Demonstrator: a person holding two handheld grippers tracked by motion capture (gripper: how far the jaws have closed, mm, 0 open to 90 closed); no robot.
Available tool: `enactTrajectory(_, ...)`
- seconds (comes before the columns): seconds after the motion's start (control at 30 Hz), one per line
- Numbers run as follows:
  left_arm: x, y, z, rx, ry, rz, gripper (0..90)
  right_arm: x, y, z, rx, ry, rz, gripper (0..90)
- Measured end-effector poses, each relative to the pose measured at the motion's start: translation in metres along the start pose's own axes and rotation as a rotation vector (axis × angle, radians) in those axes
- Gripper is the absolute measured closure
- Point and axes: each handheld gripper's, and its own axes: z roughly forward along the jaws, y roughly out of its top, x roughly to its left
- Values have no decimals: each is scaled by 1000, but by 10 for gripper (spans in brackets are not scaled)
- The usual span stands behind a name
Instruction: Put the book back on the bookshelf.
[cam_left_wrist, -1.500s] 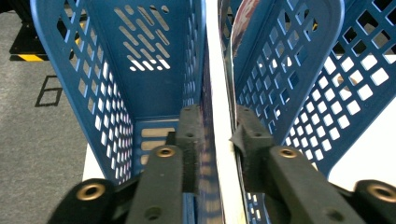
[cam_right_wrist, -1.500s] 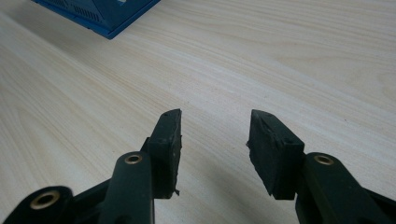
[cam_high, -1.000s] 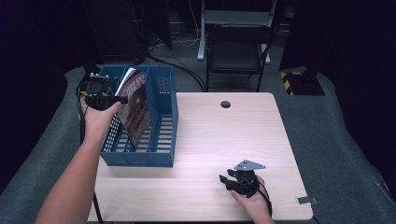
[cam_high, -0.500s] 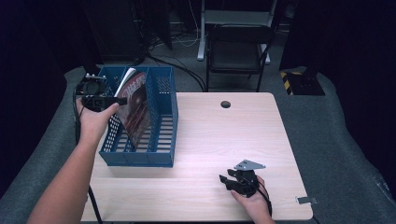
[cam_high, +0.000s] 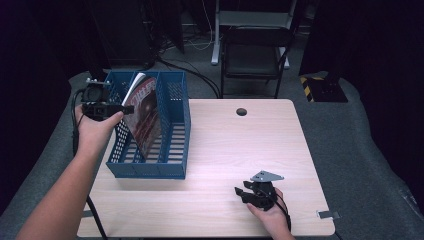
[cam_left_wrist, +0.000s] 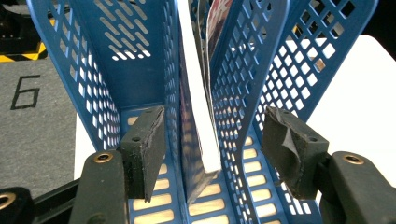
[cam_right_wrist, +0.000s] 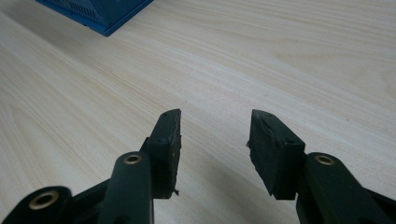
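A blue perforated file rack (cam_high: 150, 167) stands at the table's left. A magazine with a dark red cover (cam_high: 145, 117) leans inside its middle slot. My left gripper (cam_high: 126, 108) is at the rack's left wall, pointing at the magazine. In the left gripper view its jaws (cam_left_wrist: 217, 149) have just been opening; they straddle the magazine's white edge (cam_left_wrist: 201, 107) and a rack divider (cam_left_wrist: 243, 79) without pressing on either. My right gripper (cam_high: 242, 192) rests low over the bare table near the front right, open with nothing between its pads (cam_right_wrist: 215, 140).
The light wood table (cam_high: 225, 145) has a cable hole (cam_high: 241, 111) at the back and a metal clip (cam_high: 325, 214) at its front right edge. A folding chair (cam_high: 255, 47) stands behind the table. The rack's corner (cam_right_wrist: 93, 11) lies far ahead of my right gripper.
The left hand has shifted slightly to the left and its jaws stand wider around the magazine. The right hand has stayed where it was.
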Motion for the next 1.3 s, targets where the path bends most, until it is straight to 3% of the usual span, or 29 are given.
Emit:
enactTrajectory(0.3,-3,2,-15,-11,-10,20,394,0,-1,0,-2,3,8,535)
enactTrajectory(0.67,-17,2,-39,-4,-56,102,394,0,0,1,6,2,-1,533)
enactTrajectory(0.87,-31,0,-51,-1,-101,135,394,3,-1,1,6,0,10,532)
enactTrajectory(1.0,-43,-1,-56,2,-122,185,394,3,0,1,7,-2,-4,531)
enactTrajectory(1.03,-48,-3,-56,-2,-133,181,394,3,0,1,7,-2,-5,532)
enactTrajectory(1.3,-77,-10,-52,35,-184,278,394,2,0,-1,3,5,-3,531)
